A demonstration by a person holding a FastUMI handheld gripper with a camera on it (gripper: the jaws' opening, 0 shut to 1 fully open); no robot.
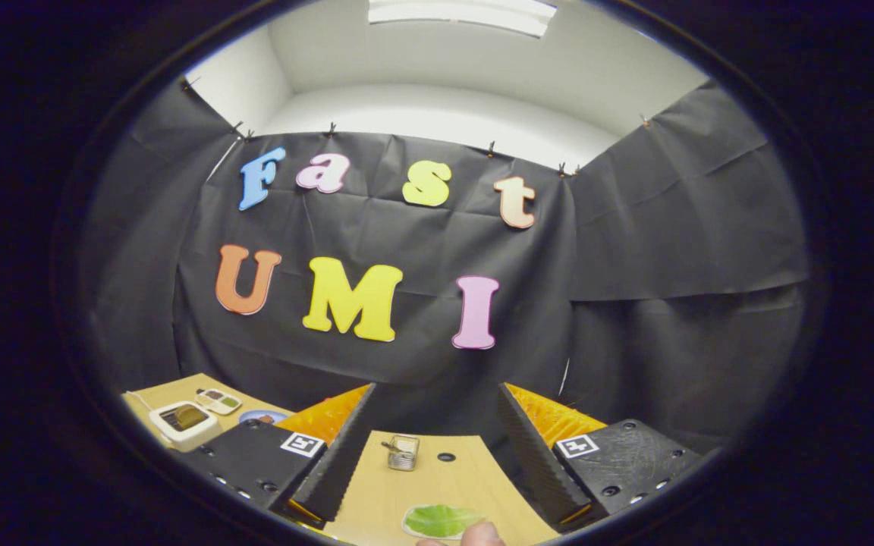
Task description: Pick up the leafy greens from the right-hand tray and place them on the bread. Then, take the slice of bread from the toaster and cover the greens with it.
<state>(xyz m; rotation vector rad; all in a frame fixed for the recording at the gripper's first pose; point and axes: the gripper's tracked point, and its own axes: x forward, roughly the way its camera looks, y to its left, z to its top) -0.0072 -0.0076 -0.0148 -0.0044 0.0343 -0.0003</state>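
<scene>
My gripper (435,390) is open and tilted up toward the booth wall, with nothing between its fingers. A leafy green (441,520) lies on a small white tray, low between the fingers and close to the camera. A person's fingertip (480,535) touches the tray's near edge. Off to the left of the left finger stands a white toaster (171,431) with a brown slice of bread (190,416) in its slot. Next to it a blue plate (261,416) is partly hidden by the left finger; what lies on it is unclear.
A small wire basket (403,453) stands on the wooden table (475,485) between the fingers, next to a dark hole (446,457). A small white tray with coloured bits (218,400) sits behind the toaster. Black cloth walls close off the table's far side.
</scene>
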